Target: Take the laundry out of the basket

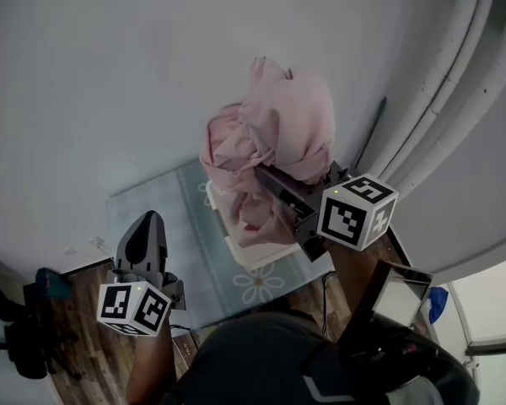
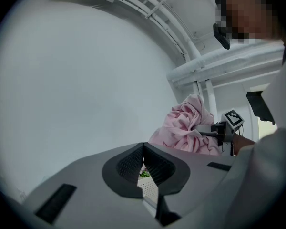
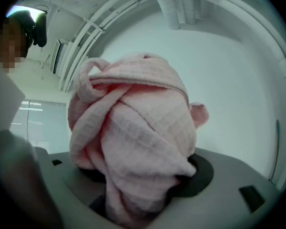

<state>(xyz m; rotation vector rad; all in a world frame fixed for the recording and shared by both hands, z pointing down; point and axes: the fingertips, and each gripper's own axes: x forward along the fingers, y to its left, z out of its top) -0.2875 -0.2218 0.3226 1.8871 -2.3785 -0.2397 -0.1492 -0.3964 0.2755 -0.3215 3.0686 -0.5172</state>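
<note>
While the right claw pinches a thick wad of the pink cloth, its jaws kept apart by the bulk between them, the left claw stands pressed together at the tips with nothing in it, low at the person's left and well apart from the cloth. The cloth is a soft, crumpled bundle with a fine gridded weave, twisted into ropy folds. It fills the middle of the right gripper view and hides that claw's tips. It is lifted above the white laundry basket, and its lower folds hang down over the basket's opening; whether they touch the inside cannot be told. Through the narrow gap below the left claw's tips shows a piece of the basket's perforated wall. The basket stands on a pale blue-green rug with a white flower pattern, laid on a wooden floor. A black office chair stands at the far left. Beyond is a plain white wall, with white pipes running along it.
</note>
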